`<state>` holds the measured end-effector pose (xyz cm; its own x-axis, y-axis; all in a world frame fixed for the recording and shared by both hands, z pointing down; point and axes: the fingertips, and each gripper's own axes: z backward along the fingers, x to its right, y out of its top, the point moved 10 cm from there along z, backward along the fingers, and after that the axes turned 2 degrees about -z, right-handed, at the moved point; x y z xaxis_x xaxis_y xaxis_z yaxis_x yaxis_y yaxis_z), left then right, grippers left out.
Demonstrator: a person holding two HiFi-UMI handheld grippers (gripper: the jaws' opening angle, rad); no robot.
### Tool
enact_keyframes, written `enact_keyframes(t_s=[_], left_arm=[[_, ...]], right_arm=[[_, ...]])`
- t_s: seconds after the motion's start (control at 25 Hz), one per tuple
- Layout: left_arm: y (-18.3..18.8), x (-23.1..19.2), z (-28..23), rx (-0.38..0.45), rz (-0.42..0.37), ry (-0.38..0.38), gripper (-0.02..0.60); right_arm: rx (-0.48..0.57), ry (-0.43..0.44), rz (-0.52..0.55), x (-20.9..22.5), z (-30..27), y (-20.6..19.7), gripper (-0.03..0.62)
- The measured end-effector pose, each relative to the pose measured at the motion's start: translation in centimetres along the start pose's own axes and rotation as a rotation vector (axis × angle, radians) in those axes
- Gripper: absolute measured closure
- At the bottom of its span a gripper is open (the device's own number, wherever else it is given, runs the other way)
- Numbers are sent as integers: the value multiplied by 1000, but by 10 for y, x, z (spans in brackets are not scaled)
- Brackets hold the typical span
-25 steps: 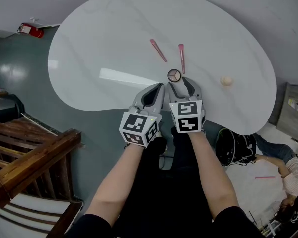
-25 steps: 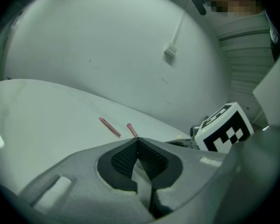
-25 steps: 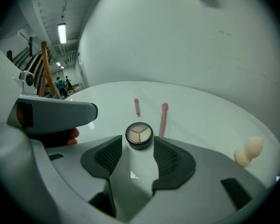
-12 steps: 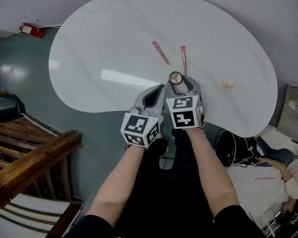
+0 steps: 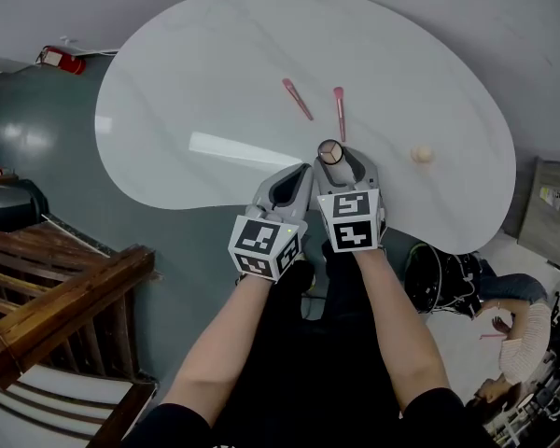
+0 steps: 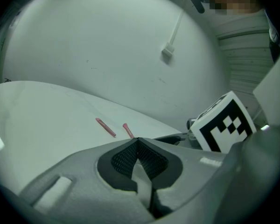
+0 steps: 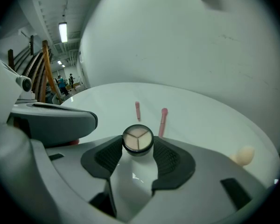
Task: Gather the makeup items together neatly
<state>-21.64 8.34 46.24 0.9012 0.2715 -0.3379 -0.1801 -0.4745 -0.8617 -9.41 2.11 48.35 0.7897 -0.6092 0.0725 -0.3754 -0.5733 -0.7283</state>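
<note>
My right gripper (image 5: 331, 160) is shut on a small round compact (image 5: 329, 151) with a dark rim and a beige three-part top, held just above the near edge of the white table (image 5: 168, 110). In the right gripper view the compact (image 7: 137, 140) sits pinched between the two dark pads. Beyond it lie a pink stick (image 5: 297, 98) and a pink brush (image 5: 339, 112), side by side and apart. A beige sponge (image 5: 422, 155) rests to the right. My left gripper (image 5: 301, 171) hangs beside the right one, shut with nothing in it (image 6: 138, 141).
The table is kidney-shaped, with its near edge right under the grippers. Wooden stair rails (image 5: 56, 287) stand at the lower left. A person (image 5: 518, 339) crouches on the floor at the lower right. A red object (image 5: 58, 59) lies on the floor at the far left.
Both grippers stay almost in place; the right one with the compact has shifted only slightly. The person on the floor at the lower right has moved.
</note>
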Motion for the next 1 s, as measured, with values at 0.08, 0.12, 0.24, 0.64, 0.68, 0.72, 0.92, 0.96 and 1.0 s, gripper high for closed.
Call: enact_keyframes(t_s=[0.08,0.12,0.24,0.64,0.68,0.72,0.92,0.96,1.0], left_arm=[[1,6,3,-1,-3,-7,574],[2,9,4,0,-6,-11,574],[6,22,9,-1,-17,-28,574],[23,70,25,15,-79,-107,574],[25,74,27,16,-87,-116,574],[26,79,27,18,-94,-125,574],[32,95,34,25,-125,-156,574],[34,97,35,25,-131,-160,574],[36,101,36,26,-136,-164,574]], right_arm=[[16,-1,-5,0,10,1,378],[25,-1,-7,0,16,2,378],[45,-8,-9,-1,33,2,378],[85,-76,-35,8,94,-6,378],[91,-85,-37,9,99,-6,378],[97,-93,-38,11,105,-6,378],[126,-127,-43,13,126,-5,378],[131,-133,-46,13,131,-5,378],[135,-138,-48,15,135,-5,378]])
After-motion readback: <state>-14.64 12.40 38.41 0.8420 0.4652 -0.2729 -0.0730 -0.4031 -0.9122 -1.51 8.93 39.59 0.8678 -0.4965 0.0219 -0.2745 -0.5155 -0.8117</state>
